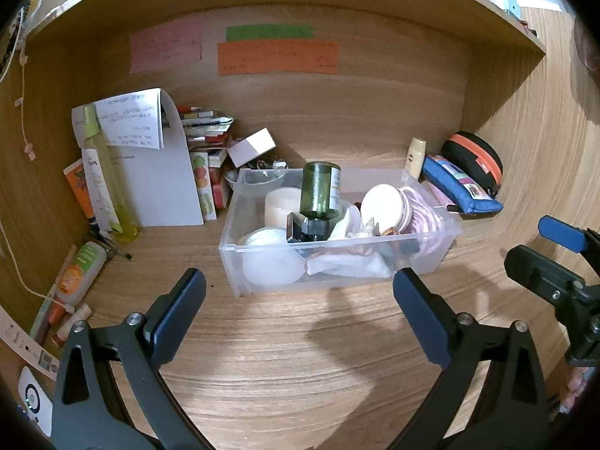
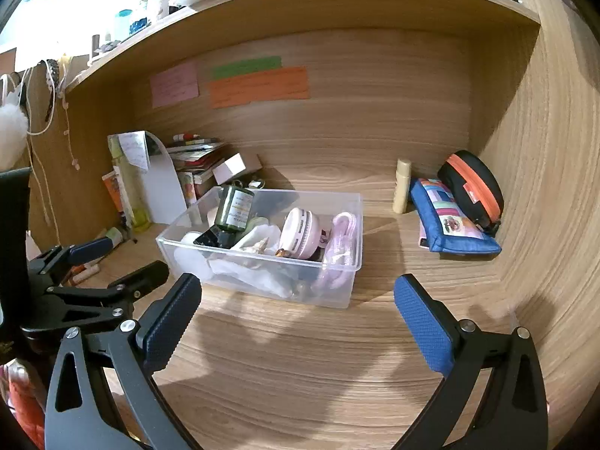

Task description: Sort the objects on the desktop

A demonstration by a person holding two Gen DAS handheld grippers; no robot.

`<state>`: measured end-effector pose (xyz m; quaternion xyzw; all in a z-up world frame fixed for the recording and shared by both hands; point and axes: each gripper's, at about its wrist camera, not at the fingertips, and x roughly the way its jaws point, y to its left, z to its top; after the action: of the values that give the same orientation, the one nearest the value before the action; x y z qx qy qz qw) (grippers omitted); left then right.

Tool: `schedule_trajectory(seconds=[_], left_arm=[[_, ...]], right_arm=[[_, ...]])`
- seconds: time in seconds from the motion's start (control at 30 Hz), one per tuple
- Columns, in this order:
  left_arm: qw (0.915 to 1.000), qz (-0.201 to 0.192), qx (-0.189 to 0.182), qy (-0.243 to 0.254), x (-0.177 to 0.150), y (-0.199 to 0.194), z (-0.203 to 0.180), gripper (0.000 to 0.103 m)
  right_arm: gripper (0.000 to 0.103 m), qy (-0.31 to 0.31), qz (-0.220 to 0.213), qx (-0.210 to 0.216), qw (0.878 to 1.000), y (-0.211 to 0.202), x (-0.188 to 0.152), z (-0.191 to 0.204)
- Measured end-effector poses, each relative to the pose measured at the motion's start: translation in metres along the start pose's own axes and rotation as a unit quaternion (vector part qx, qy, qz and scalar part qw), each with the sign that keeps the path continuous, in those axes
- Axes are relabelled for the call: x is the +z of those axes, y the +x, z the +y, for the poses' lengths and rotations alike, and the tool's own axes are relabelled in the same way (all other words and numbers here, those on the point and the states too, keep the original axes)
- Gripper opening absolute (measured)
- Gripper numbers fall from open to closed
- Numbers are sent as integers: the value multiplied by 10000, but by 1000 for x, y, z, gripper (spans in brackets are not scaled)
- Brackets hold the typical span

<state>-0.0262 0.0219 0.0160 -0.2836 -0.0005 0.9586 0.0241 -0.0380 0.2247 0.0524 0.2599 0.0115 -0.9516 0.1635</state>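
Note:
A clear plastic bin (image 1: pixel 262 266) (image 2: pixel 337 285) stands mid-desk inside a wooden alcove. It holds a dark green bottle (image 1: pixel 318 191) (image 2: pixel 234 208), a round white tin (image 1: pixel 384 204) (image 2: pixel 300 230), a cream jar (image 1: pixel 281 202), white cloths and a pink coil (image 2: pixel 339 240). My left gripper (image 1: pixel 300 315) is open and empty, just in front of the bin. My right gripper (image 2: pixel 298 313) is open and empty, in front of the bin's right part. It also shows in the left wrist view (image 1: pixel 540 243) at the right edge. The left gripper shows in the right wrist view (image 2: pixel 120 258) at left.
A blue pouch (image 1: pixel 461 183) (image 2: pixel 450 217), a black-orange case (image 1: pixel 476 157) (image 2: pixel 474 185) and a beige tube (image 1: pixel 416 155) (image 2: pixel 401 183) sit at the back right. Papers (image 1: pixel 161 172), stacked boxes (image 1: pixel 206 131), a yellow bottle (image 1: pixel 108 172) and tubes (image 1: pixel 78 273) crowd the left.

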Motion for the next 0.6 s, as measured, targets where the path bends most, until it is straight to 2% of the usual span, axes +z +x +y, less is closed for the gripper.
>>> schedule_trajectory(seconds=[0.6], left_arm=[[10000, 25, 14, 20, 0, 2, -2, 101]], right_arm=[[103, 27, 81, 9, 10000, 4, -3, -1]])
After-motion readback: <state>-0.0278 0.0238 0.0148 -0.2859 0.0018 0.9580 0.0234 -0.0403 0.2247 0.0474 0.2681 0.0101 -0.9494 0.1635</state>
